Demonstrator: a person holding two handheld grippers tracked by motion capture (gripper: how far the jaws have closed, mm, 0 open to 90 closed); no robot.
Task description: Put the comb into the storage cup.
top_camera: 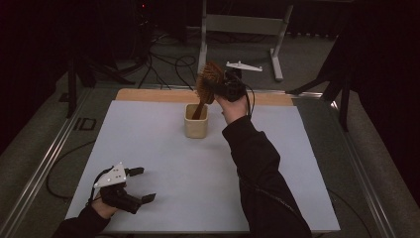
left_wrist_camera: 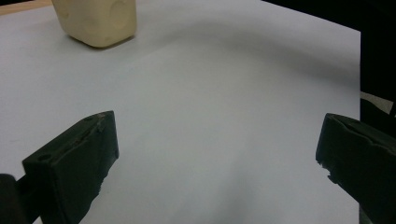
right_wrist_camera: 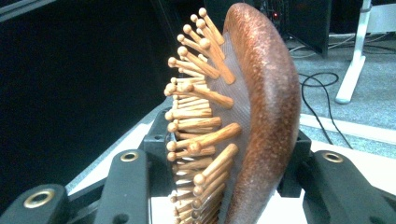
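Holding the wooden hairbrush [top_camera: 207, 84] by its head, your right gripper [top_camera: 229, 85] has its 2 jaws pinched on the brush, 1 against the bristle side and 1 against the smooth brown back, as the right gripper view shows with the hairbrush [right_wrist_camera: 252, 121] rising straight up between them. Below that gripper, the brush handle slants down into the cream cup [top_camera: 196, 121], its lower end inside the cup's mouth while the head stays above the rim. The cup stands just beneath and slightly to the left of your right gripper, on the white sheet [top_camera: 163, 148] that covers the table. Your right forearm, in a black sleeve [top_camera: 257, 168], runs back from the gripper toward you. Your left gripper [top_camera: 141, 184] sits low over the near left part of the sheet, well apart from the cup and the brush, with its 2 jaws spread wide and nothing between them. From that gripper's own camera, you see bare white sheet between the spread jaws, and the cream cup [left_wrist_camera: 98, 21] far ahead and off to the left of them. Beyond your right gripper, past the table's far wooden edge [top_camera: 148, 95], cables [top_camera: 168, 64] lie on the floor beside a white frame leg [top_camera: 277, 54].
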